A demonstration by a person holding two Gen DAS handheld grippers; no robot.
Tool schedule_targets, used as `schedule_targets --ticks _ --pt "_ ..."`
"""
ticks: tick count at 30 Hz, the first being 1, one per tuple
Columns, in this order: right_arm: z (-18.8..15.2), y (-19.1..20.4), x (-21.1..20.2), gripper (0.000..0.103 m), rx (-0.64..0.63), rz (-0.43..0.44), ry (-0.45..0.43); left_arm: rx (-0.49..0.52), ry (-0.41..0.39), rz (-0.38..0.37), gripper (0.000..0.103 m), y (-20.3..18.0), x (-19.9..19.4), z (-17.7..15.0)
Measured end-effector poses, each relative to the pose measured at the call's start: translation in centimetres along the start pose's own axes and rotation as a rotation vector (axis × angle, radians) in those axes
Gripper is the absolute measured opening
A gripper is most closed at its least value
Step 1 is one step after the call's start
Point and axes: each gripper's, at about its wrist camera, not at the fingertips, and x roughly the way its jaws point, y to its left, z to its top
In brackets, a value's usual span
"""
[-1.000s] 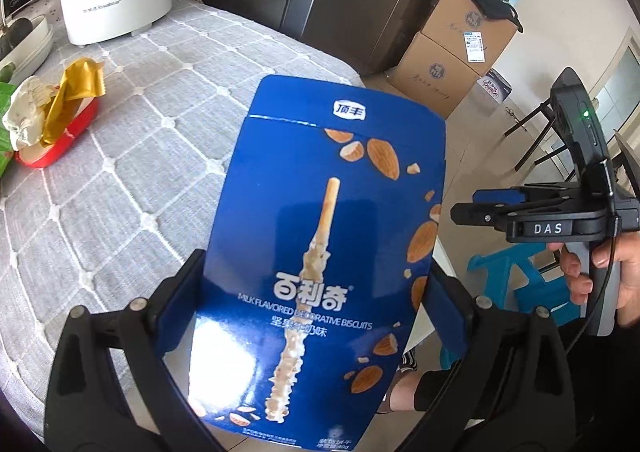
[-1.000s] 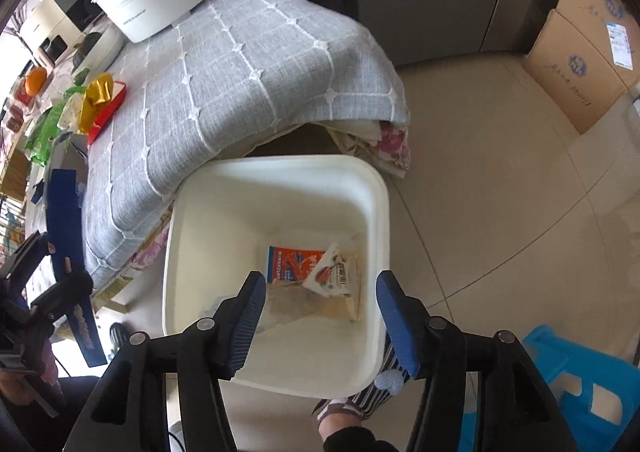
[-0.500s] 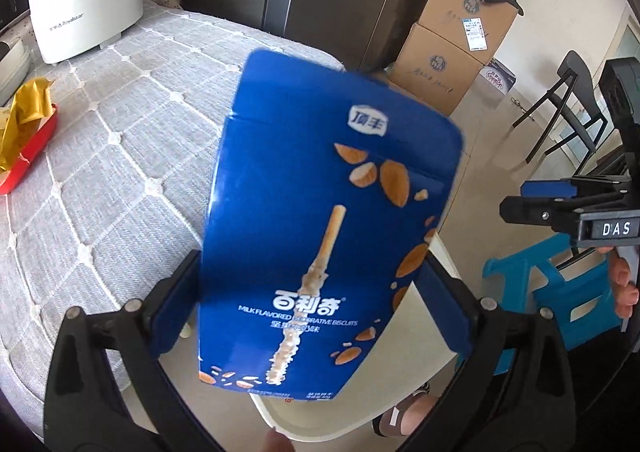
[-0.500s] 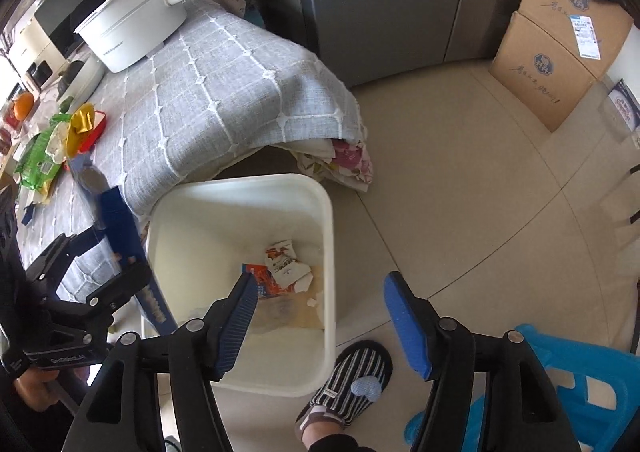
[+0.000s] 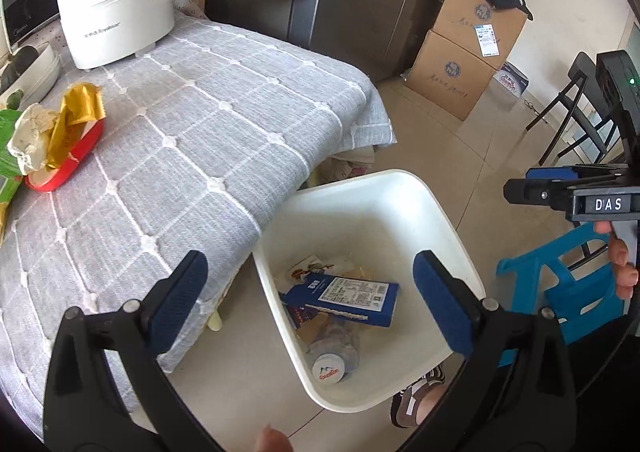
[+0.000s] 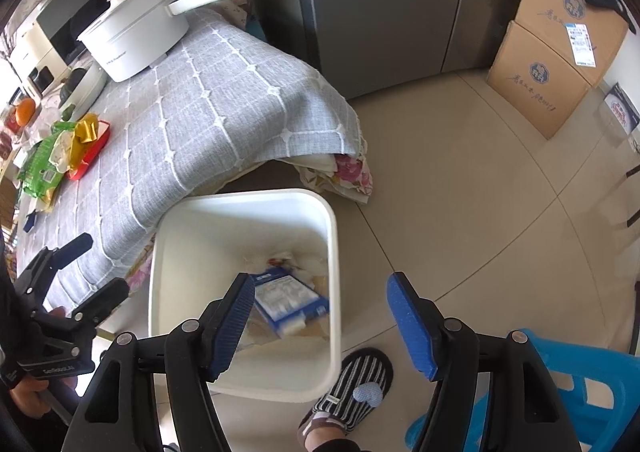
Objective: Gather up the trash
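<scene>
A white trash bin (image 5: 448, 224) stands on the floor beside the table; it also shows in the right wrist view (image 6: 334, 252). A blue biscuit box (image 5: 344, 298) lies inside it on other wrappers and a plastic bottle (image 5: 332, 360); the box also shows in the right wrist view (image 6: 288, 302). My left gripper (image 5: 310, 300) is open and empty above the bin. My right gripper (image 6: 322, 318) is open and empty over the bin's near rim. A pile of wrappers on a red tray (image 5: 60, 140) lies on the table's left side.
The table wears a grey quilted cloth (image 5: 192, 140) with a white electric pot (image 5: 116, 20) at the back. A blue plastic stool (image 5: 560, 284) stands right of the bin. Cardboard boxes (image 5: 468, 56) sit by the fridge. A slippered foot (image 6: 352, 388) is near the bin.
My left gripper opened and let go of the blue biscuit box, which dropped into the bin. Both grippers shifted slightly over the bin.
</scene>
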Motion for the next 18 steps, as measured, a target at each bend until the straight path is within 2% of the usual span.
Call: schedule_targets --ticks 7,14,18 --pt "1.5 4.2 -0.2 0.073 -0.056 0.022 -0.019 -0.070 -0.027 0.089 0.102 5.1 -3.5 -0.8" --pt "2.9 10.2 0.0 0.075 -0.132 0.039 -0.034 -0.173 -0.044 0.219 0.102 11.8 -6.9 -2.1" --pt "3.7 14.3 0.3 0.075 -0.174 0.061 -0.038 -0.249 -0.075 0.266 0.102 16.0 -9.1 -2.5"
